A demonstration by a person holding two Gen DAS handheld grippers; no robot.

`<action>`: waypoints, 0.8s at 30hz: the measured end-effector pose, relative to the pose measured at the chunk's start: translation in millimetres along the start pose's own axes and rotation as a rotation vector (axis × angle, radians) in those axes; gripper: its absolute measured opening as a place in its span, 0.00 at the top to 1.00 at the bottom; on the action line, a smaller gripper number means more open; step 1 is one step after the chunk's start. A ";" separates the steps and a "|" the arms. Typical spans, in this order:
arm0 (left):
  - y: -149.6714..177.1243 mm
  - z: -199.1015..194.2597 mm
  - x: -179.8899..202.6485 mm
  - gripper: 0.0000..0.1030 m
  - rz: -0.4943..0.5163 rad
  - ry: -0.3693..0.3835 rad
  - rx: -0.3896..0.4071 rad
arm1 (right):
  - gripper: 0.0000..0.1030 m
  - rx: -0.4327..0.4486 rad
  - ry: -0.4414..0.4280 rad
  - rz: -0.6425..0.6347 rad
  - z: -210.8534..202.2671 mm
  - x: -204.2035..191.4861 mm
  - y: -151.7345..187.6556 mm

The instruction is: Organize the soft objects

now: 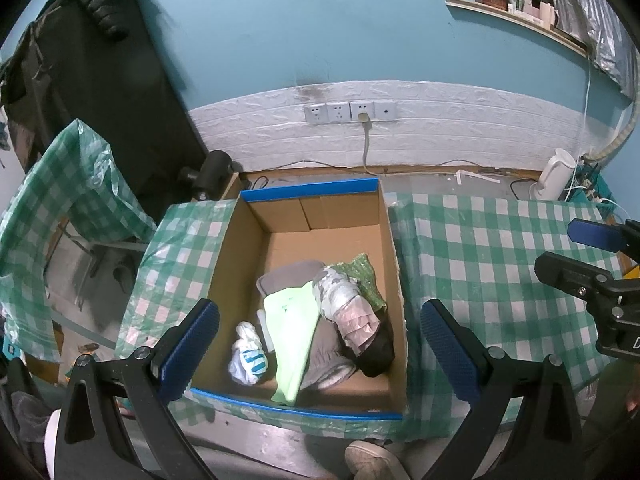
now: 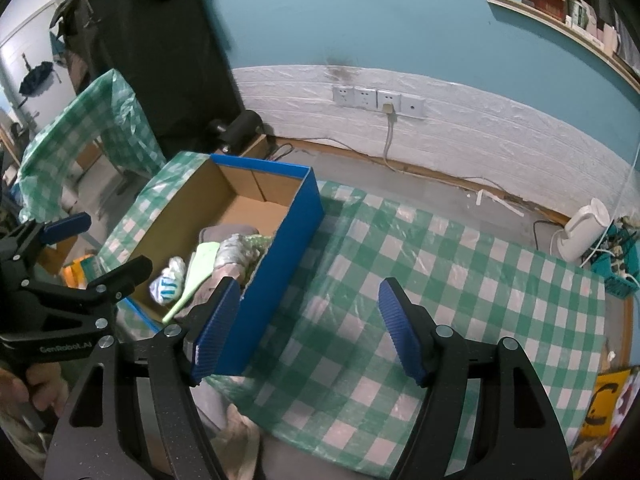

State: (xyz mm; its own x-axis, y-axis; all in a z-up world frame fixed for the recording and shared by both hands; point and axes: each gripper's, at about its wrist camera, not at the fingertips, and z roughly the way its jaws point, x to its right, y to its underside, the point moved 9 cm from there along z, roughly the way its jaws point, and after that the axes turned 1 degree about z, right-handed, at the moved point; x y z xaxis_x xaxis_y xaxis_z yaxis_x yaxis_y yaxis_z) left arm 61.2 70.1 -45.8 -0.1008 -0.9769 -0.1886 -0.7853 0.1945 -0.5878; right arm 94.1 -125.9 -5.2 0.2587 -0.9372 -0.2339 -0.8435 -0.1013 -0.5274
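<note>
Hand-held grippers: black frames, blue finger pads.
Left hand-held gripper [image 1: 320, 354] and right hand-held gripper [image 2: 308, 330]: matte black triangular arms with silver screws; ribbed blue pads [image 2: 214, 326]; white "GenRobot.AI" lettering; bare-skinned hand [image 2: 38, 390] at the grip.

Left gripper [image 1: 320, 344]: its two blue fingers are spread far apart and hold nothing.
Right gripper [image 2: 308, 330]: its two blue fingers are spread wide too, with nothing between them.
Where they are: the two grippers are side by side, near each other.
Person's hand [image 2: 38, 390]: it holds the left gripper's handle.
</note>
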 end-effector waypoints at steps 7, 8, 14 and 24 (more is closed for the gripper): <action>0.2 0.4 -0.9 0.02 0.000 0.001 0.000 | 0.30 0.000 0.001 0.000 -0.1 0.3 0.2; 0.6 0.0 -0.5 0.02 -0.001 0.002 0.001 | 0.30 -0.001 0.002 0.000 -0.4 0.6 0.3; 0.1 0.1 -1.0 0.02 0.000 0.002 0.001 | 0.29 0.001 0.000 0.000 -0.9 0.9 0.3; 0.5 0.2 -1.0 0.01 0.001 -0.002 0.000 | 0.29 0.000 0.000 -0.001 -0.8 -0.3 0.1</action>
State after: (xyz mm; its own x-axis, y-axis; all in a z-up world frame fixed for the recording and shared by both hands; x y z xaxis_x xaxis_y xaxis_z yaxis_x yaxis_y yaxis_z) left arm 61.0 71.3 -46.1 -0.1008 -0.9764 -0.1908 -0.7855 0.1958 -0.5871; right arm 93.5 -125.9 -4.6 0.2595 -0.9371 -0.2334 -0.8435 -0.1023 -0.5272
